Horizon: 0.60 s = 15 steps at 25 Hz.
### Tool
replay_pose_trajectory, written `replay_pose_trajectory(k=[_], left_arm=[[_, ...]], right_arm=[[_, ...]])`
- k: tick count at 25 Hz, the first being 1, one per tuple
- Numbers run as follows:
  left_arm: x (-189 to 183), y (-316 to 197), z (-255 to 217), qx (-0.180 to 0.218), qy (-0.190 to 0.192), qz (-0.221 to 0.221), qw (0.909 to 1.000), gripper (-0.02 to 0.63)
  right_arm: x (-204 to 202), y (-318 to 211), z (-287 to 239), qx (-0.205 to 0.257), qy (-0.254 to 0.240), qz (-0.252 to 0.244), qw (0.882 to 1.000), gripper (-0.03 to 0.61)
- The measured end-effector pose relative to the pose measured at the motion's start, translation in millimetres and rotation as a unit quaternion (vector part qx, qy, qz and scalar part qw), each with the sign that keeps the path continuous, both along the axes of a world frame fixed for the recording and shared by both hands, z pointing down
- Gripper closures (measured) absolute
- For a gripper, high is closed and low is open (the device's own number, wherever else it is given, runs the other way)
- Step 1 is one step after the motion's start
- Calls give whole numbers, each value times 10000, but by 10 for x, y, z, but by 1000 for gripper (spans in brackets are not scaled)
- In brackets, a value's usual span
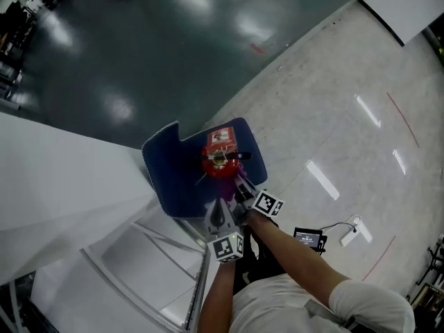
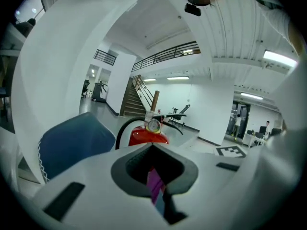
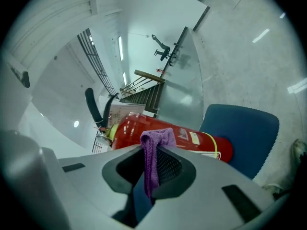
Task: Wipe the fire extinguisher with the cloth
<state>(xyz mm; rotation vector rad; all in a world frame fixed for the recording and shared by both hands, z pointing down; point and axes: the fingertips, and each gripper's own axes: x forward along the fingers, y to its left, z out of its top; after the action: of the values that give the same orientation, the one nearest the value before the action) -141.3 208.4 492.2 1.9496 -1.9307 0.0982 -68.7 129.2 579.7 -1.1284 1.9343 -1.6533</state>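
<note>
A red fire extinguisher (image 1: 220, 158) stands upright on a blue mat (image 1: 173, 179) on the floor, just ahead of both grippers. A purple cloth (image 3: 156, 145) is pinched in my right gripper (image 3: 151, 151), and its top edge pokes out against the red cylinder (image 3: 192, 138). In the head view the right gripper (image 1: 241, 186) reaches the extinguisher's near side. My left gripper (image 1: 220, 210) sits just behind it. The left gripper view looks at the extinguisher's gauge and handle (image 2: 152, 127). There my left gripper (image 2: 153, 150) is closed, with a strip of the purple cloth (image 2: 154, 183) in its slot.
A white sloping panel (image 1: 62, 186) and a white frame (image 1: 139, 255) lie to the left and near side. Dark green floor (image 1: 173, 40) stretches behind the mat, pale speckled floor (image 1: 347, 130) to the right. A small device with a cable (image 1: 309, 238) lies by my right arm.
</note>
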Motion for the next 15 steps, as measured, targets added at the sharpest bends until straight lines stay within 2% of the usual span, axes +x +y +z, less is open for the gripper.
replay_pose_trajectory(k=[3,7,9,12,15], left_arm=[[43,21,-145,-2,45,102,9999,609],[109,-115,-445,232,-26,192,9995,609],[121,-122,-585,295,-22,143,9995,609],[118,-117,-750,361,-79,209,9991,609],[86,-70,-928,388,-355,410,9978,609]], right_arm=[[-4,50,-174,97,121,-264,9995,529],[18,4,-596,388,154,-531,9977,529],[51,87,-774,549,371,-814,9945,529],[97,235,-1055,962,1176,-1380,9787,529],[131,381,-1453,1687,1803,-1810,9520,529]])
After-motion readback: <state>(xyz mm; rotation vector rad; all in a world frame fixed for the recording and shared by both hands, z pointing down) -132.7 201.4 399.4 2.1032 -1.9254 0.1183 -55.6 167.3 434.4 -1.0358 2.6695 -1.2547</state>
